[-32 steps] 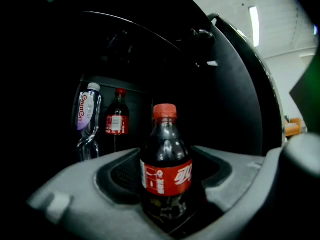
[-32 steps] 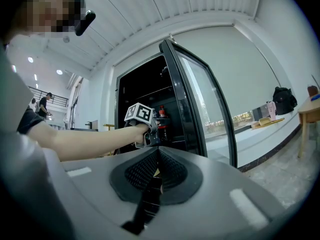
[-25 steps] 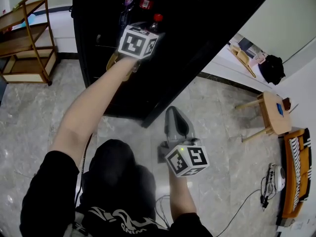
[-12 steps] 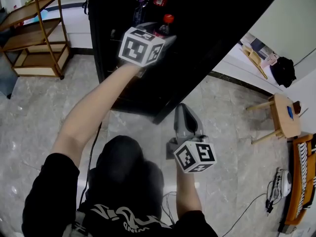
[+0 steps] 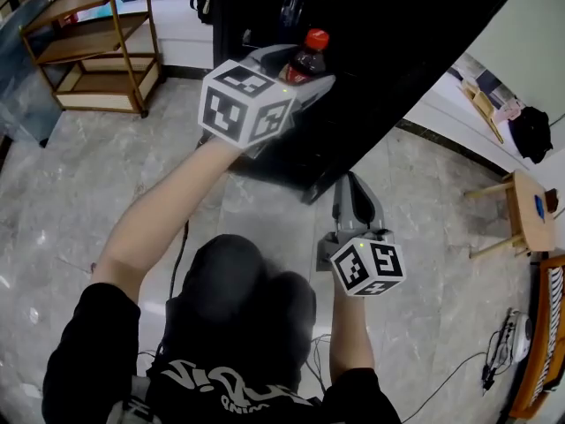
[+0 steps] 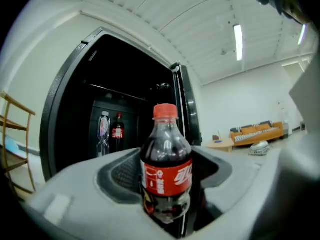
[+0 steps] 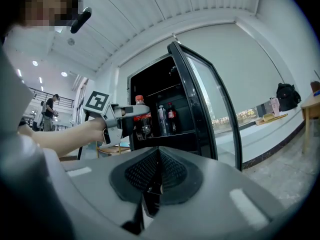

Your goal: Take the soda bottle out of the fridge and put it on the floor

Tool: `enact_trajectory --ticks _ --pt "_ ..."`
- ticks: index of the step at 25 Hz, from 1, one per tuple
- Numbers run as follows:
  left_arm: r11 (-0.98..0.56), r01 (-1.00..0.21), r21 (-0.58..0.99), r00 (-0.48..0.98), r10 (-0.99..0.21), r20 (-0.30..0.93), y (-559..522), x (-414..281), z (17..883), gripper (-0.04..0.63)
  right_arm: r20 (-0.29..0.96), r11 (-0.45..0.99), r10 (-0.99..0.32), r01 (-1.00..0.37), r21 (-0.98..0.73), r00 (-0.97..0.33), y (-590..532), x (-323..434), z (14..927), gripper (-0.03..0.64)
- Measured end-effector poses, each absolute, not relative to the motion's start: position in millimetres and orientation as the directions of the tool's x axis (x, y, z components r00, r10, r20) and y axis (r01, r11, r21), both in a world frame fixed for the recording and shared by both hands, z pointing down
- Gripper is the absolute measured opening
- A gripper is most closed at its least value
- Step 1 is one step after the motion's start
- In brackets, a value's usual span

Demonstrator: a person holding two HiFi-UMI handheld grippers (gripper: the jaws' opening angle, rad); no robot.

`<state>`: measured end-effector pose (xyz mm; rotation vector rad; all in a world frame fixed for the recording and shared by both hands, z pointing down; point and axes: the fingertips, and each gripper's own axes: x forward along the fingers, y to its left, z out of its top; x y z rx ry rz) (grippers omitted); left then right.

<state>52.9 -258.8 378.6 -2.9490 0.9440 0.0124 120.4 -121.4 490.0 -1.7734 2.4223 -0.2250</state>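
The left claw (image 5: pixel 298 67) grasps the upright soda bottle (image 6: pixel 166 169) by its body, just outside the open black fridge (image 5: pixel 397 42). The right claw (image 7: pixel 156 176), nearer and lower, is clenched empty. Two bottles (image 6: pixel 111 131) stand farther in, apparently on a fridge shelf.

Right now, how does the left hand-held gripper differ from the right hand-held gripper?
The left hand-held gripper clamps the soda bottle; the right hand-held gripper is shut on nothing. The left is raised at the open fridge; the right sits lower, above the floor. Both point toward the fridge.
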Motion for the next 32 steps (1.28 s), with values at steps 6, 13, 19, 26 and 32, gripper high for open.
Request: enact_trajectory --ticks 6,13,19,26,32 --pt "-0.808 -0.589 -0.033 0.808 -0.589 -0.017 -213 36 405 0.302 -0.017 0.325 -0.944 -0.925 -0.195 -0.328 -87 104 502 -0.003" --pt "-0.815 -0.580 -0.015 0.815 -0.579 -0.012 -188 36 446 0.302 0.003 0.320 -0.945 -0.926 -0.202 -0.327 -65 104 533 -0.003" --pt "-0.812 -0.583 -0.007 0.812 -0.583 -0.001 -176 38 498 0.302 0.011 0.338 -0.938 -0.922 -0.190 -0.346 -63 102 571 -0.003" --pt "-0.808 -0.588 0.018 0.809 -0.588 0.022 -170 40 563 0.302 0.022 0.367 -0.926 -0.910 -0.192 -0.377 -62 102 613 -0.003" --pt "-0.810 -0.586 0.033 0.810 -0.585 0.039 -171 44 625 0.302 -0.005 0.389 -0.918 -0.898 -0.207 -0.396 -62 112 650 -0.003"
